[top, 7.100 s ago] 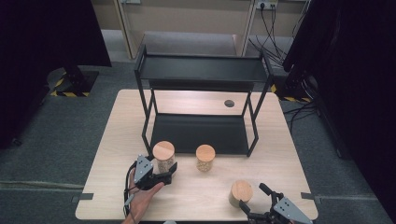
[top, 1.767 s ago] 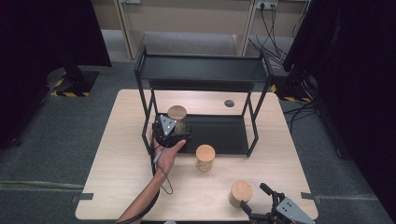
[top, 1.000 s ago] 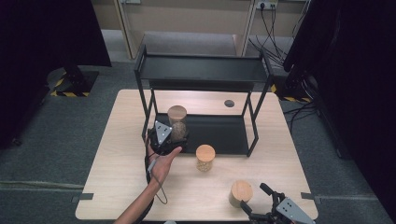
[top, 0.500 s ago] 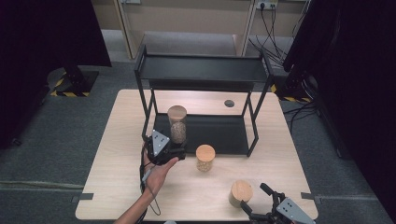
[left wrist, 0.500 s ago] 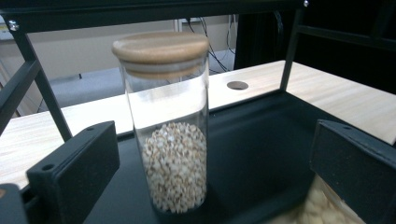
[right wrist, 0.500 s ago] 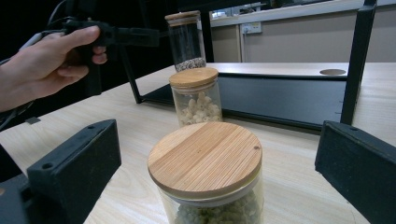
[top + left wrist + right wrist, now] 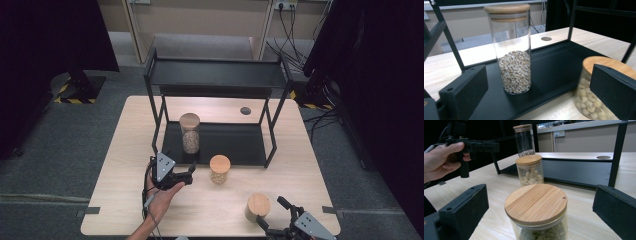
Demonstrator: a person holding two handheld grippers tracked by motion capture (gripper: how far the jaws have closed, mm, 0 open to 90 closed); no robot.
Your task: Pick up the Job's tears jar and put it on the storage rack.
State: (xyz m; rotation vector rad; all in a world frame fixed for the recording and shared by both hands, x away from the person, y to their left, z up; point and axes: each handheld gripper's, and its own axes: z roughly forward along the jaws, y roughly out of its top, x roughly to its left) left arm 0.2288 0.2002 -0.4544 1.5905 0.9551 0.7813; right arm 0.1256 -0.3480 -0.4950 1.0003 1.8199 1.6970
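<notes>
Left gripper (image 7: 187, 174) hangs over the table (image 7: 125, 150), fingers spread and empty, just short of the tall jar (image 7: 189, 132) standing on the rack's (image 7: 225, 142) lower shelf. Middle jar (image 7: 219, 169) sits just beside the rack. Right gripper (image 7: 272, 216), cut off at the bottom edge, has its fingers wide apart around the short jar (image 7: 258, 206).

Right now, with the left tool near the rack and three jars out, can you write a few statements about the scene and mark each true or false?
1. The tall jar stands on the rack's lower shelf. True.
2. The left tool grips the tall jar. False: its jaws are open and empty, off the jar.
3. The middle jar stands on the table. True.
4. The near jar has no lid. False: a wooden lid covers it.
5. The right tool is shut. False: open.
</notes>
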